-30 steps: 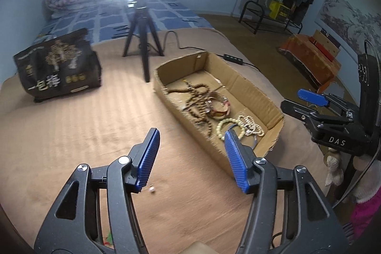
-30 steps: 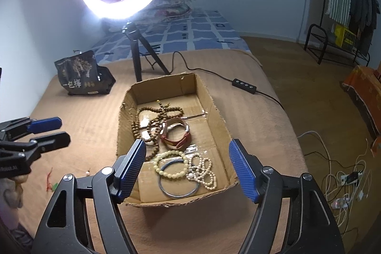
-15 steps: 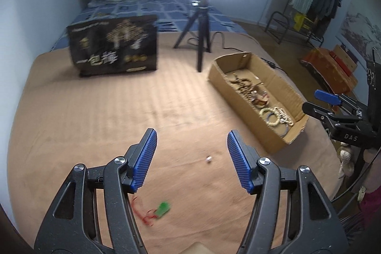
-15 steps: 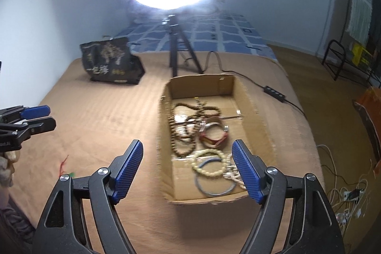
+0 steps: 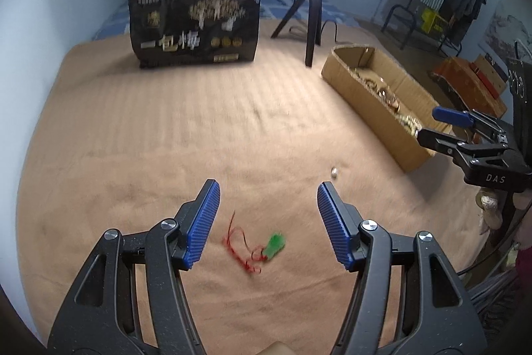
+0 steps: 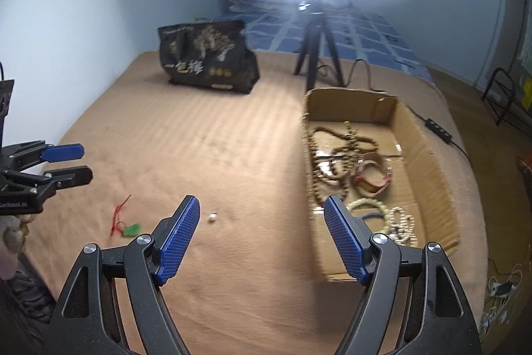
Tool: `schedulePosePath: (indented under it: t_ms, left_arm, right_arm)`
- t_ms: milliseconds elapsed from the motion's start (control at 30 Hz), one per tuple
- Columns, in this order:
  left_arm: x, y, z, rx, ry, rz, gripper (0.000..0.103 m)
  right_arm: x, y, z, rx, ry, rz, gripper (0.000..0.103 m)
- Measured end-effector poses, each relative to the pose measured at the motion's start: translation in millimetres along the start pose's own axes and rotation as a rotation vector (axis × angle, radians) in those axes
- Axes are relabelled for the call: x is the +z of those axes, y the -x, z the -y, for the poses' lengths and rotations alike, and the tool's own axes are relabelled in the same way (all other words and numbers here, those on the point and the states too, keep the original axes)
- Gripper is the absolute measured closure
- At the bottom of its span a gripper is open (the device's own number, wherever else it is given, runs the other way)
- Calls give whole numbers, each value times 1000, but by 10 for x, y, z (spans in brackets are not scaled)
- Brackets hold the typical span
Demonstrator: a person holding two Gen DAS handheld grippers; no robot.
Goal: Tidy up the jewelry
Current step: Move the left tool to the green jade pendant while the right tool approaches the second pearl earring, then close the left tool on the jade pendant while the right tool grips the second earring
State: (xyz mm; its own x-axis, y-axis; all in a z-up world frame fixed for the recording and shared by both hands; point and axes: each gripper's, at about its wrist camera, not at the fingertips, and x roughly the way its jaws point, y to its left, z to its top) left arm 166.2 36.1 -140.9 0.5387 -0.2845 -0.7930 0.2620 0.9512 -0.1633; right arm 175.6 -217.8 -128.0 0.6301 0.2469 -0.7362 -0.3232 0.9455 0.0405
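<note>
**K:** Two loose pieces are out on the blanket [image 5: 139, 135]: a green pendant [image 5: 274, 244] on a red cord [image 5: 237, 243], and a small white bead [image 5: 334, 171]. Everything else sits in the box [image 6: 429, 162]: brown beads [image 6: 332, 155], a reddish bangle [image 6: 372, 178], pale bracelets [image 6: 369, 205].

**M:** Where's the pendant relative to the left gripper [image 5: 268, 223]?

**K:** Right between its fingers and below them, not touching. Jaws wide apart, nothing in them. Looks like the pickup target.

**M:** And the right gripper [image 6: 262, 237]?

**K:** Also wide apart, empty. It hangs near the box's near-left corner; the bead shows just off its left pad [image 6: 178, 238].

**M:** How would you take the pendant?

**K:** Go for the green body, not the cord. The cord is thin and looped, so I'd expect it to slip out of the ribbed pads. Come down straight, get both pads either side of the pendant, and close just above the blanket so the pile doesn't get pinched in too.

**M:** Risk?

**K:** The blanket is soft; pressing down could bury the pendant or tilt it. The trailing cord may also snag on a finger during the lift. Lift slowly, then check the cord hangs free before crossing to the box.

**M:** Bead afterwards?

**K:** Probably, with the right. It's tiny and round, likely to roll. Close slowly, centred.
</note>
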Motion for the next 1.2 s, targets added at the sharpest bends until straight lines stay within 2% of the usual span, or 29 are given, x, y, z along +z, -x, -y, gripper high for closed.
schedulePosePath:
  t_ms: [233, 267, 300, 367, 567, 633, 800, 867, 1067, 1200]
  left_arm:
    - [-245, -183, -39, -32, -2, -94, 45]
    - [-285, -221, -43, -35, -5, -110, 46]
    - [-308, -237, -51, -38, -5, -118, 52]
    - [-363, -299, -65, -47, -3, -148, 55]
    - [-478, -462, -31, -59, -41, -203, 56]
    - [-506, -519, -23, -60, -53, -222, 61]
    - [-544, -653, 35, -47, -106, -253, 62]
    - [-541, -721, 59, -40, -125, -261, 62]
    - [-518, -859, 95, -12, -167, -270, 62]
    - [-504, -903, 88, 0, -182, -269, 70]
  right_arm:
    - [-103, -224, -229, 31, 39, -24, 26]
    - [-124, -268, -250, 41, 43, -32, 26]
    - [-147, -309, -277, 51, 46, -41, 26]
    - [-192, -401, -344, 66, 59, -63, 27]
    - [-278, -647, -458, 93, 87, -131, 47]
    - [-298, -718, -458, 103, 81, -152, 53]
    - [-309, -824, -463, 108, 82, -174, 57]
    - [-311, -850, -469, 112, 86, -184, 62]
    - [-309, -933, -443, 114, 83, -202, 63]
    - [-296, -1007, -433, 121, 78, -219, 70]
